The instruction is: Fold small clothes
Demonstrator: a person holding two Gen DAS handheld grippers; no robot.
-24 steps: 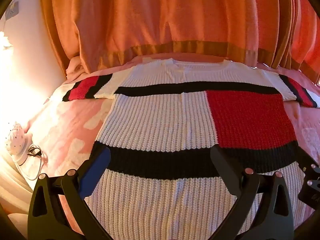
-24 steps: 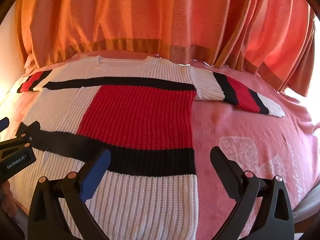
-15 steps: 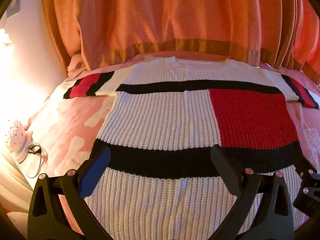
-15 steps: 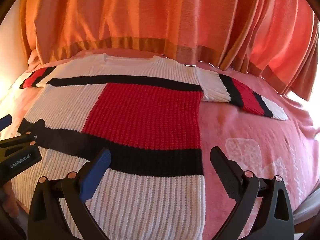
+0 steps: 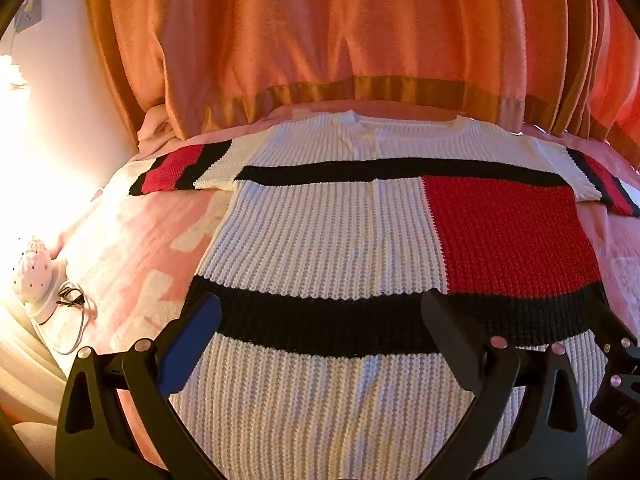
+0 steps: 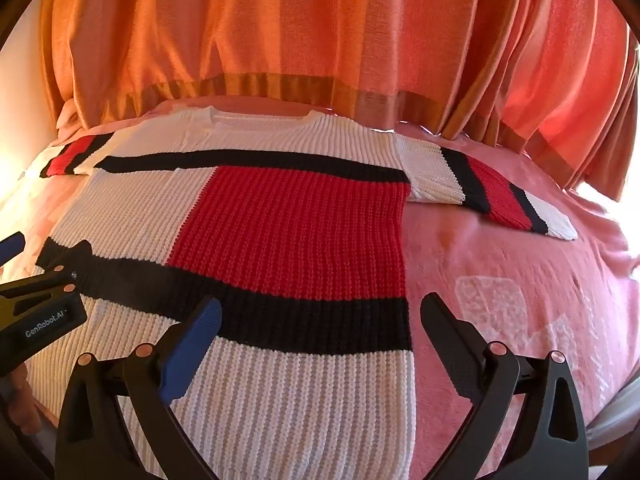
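1. Sweater (image 5: 332, 240): knitted, short-sleeved, white with black bands and a red block. It lies flat and unfolded on the bed, neckline towards the curtain, both sleeves spread out to the sides.
2. Left gripper (image 5: 320, 320): jaws wide apart, holding nothing. It hovers over the lower part of the sweater. In its own view the blue-padded finger (image 5: 192, 344) sits at the sweater's left side edge, by the lower black band; the black finger (image 5: 452, 336) is over the same band, near the bottom corner of the red block.
3. Right gripper (image 6: 320, 320): jaws wide apart, holding nothing. Its blue-padded finger (image 6: 192, 344) is over the black band and the white hem section; its black finger (image 6: 452, 344) is over bare blanket just beside the sweater's right side edge, so that edge falls between the jaws.
4. Whether any finger touches the knit cannot be told.
5. Blanket (image 6: 520, 280): pink with pale patches, covering the bed under the sweater.
6. Curtain (image 5: 340, 40): orange with a darker band along the hem, hanging behind the far edge of the bed.
7. Lamp (image 5: 36, 276): small, white, dotted, with a cord, left of the bed.
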